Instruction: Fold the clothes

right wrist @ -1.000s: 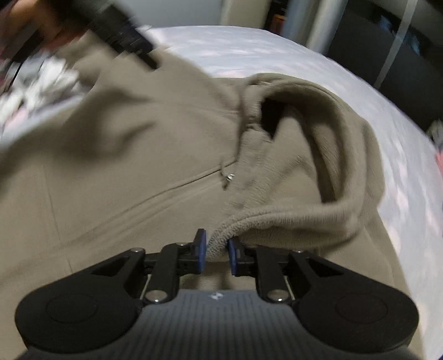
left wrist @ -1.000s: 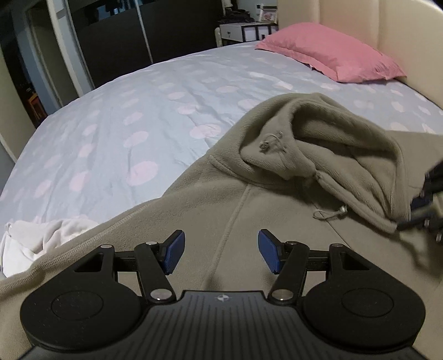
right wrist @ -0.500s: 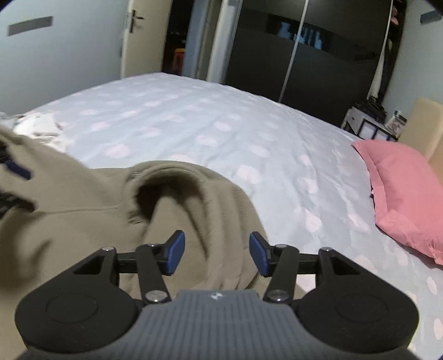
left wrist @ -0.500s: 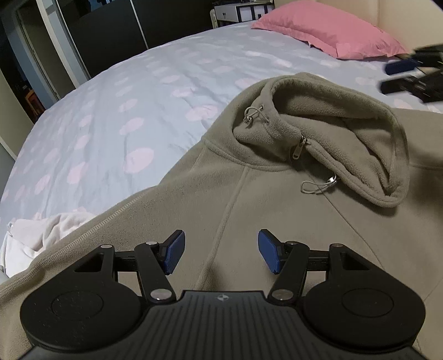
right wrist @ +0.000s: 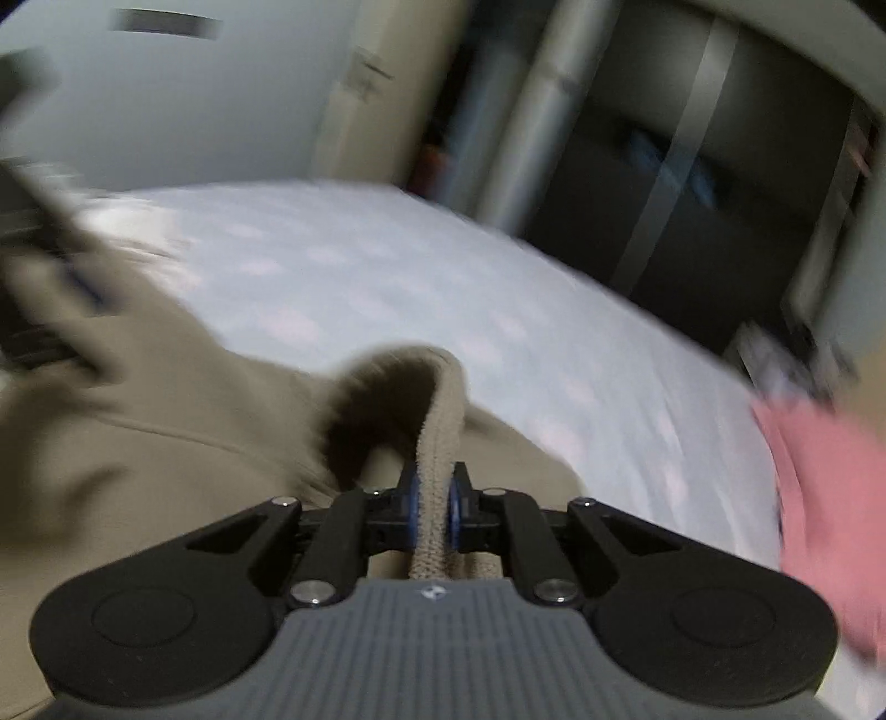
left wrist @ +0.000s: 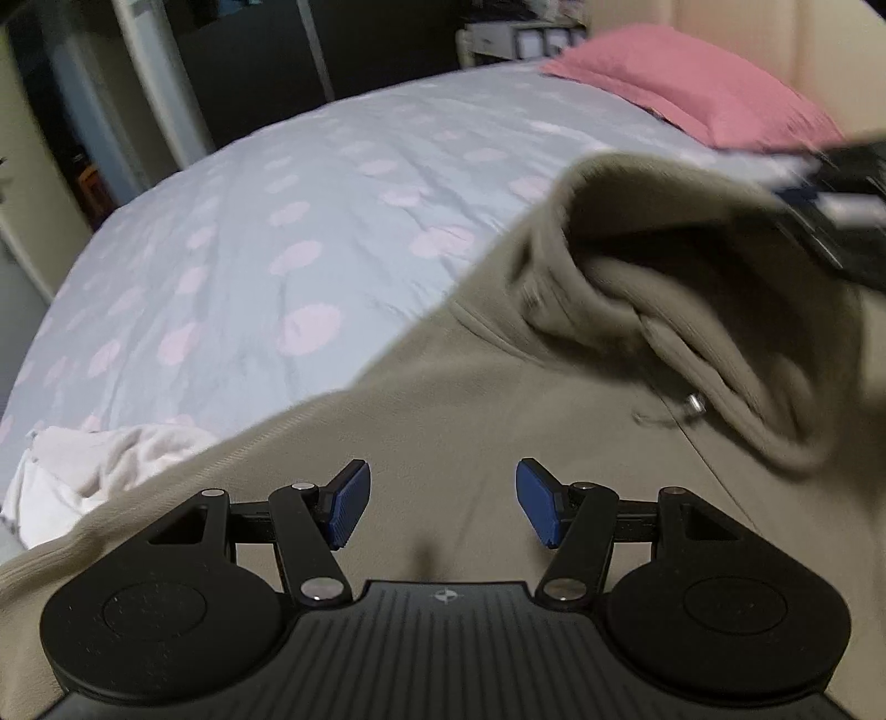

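An olive fleece hoodie [left wrist: 443,421] lies spread on the bed, its hood [left wrist: 692,288] toward the pillow. My left gripper [left wrist: 443,501] hovers open over the hoodie's chest, with nothing between its blue pads. My right gripper [right wrist: 433,512] is closing its jaws, and the ribbed hood rim [right wrist: 440,421] is pinched between the pads and raised off the bed. In the left wrist view the right gripper [left wrist: 830,205] shows as a dark blur at the hood's far side. A zip pull [left wrist: 695,403] lies below the hood.
The bedspread [left wrist: 277,249] is pale blue with pink dots. A pink pillow [left wrist: 692,88] rests against a cream headboard [left wrist: 775,39]. A white garment [left wrist: 99,471] is bunched at the bed's near left edge. Dark wardrobe doors [right wrist: 692,194] stand beyond the bed.
The right gripper let go, opened, then shut on the hood rim and lifted it. The hood now stands up higher. The left gripper stays open in place.
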